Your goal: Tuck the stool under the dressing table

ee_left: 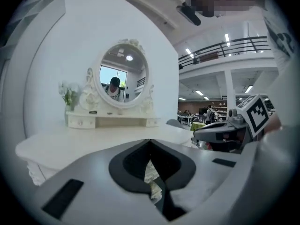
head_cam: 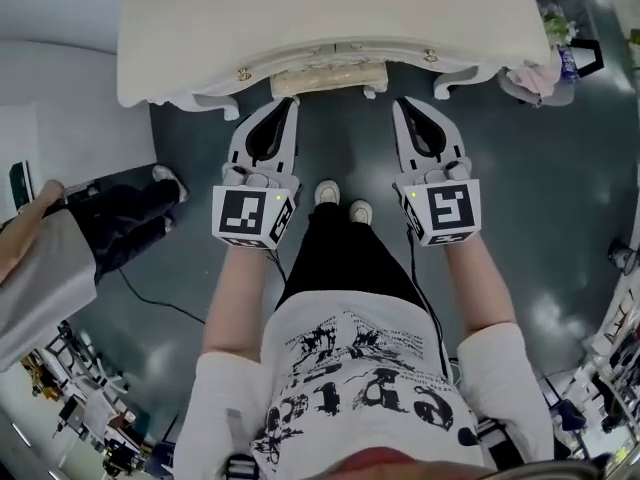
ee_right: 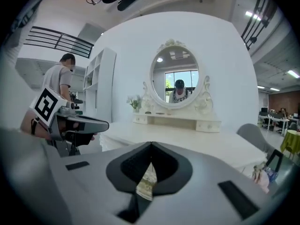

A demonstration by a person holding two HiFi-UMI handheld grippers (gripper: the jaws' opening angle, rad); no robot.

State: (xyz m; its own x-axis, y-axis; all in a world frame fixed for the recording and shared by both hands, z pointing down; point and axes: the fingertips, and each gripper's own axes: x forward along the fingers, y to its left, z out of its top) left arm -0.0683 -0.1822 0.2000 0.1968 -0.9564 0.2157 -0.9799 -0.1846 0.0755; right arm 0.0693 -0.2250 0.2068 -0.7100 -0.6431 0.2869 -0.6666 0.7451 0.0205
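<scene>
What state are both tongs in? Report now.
Left tongs: shut, holding nothing.
Right tongs: shut, holding nothing.

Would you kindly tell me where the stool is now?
In the head view, the stool is at top centre, mostly beneath the dressing table, ahead of and between the left gripper and right gripper.

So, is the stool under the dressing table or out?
Under: only a front strip of the stool shows past the dressing table edge.

Bystander (head_cam: 60, 258), black floor cable (head_cam: 160, 303), flowers (ee_right: 136, 103)
</scene>
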